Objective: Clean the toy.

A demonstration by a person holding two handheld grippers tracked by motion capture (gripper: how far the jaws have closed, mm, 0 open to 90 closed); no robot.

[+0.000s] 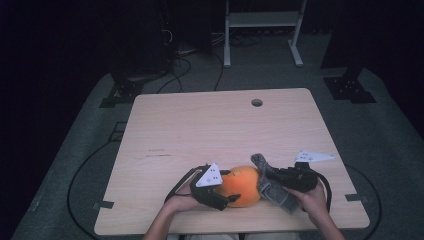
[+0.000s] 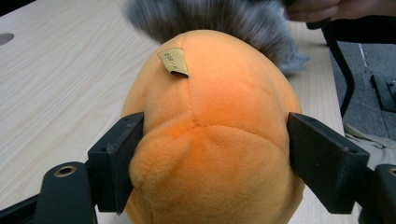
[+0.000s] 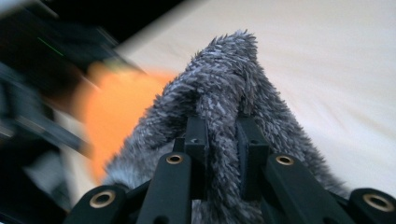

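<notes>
Left gripper [image 1: 227, 192] straddles the orange plush [image 2: 210, 140] near the front edge of the table [image 1: 210, 120]; left pad touches, right pad stands just clear, so no real grip. Right gripper [image 3: 223, 135] is clamped on the grey cloth [image 3: 224, 93] draped against the plush. Risk: a tug on the cloth could roll the loose plush off the table.

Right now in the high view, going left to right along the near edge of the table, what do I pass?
Left gripper → orange plush → grey cloth → right gripper.
</notes>
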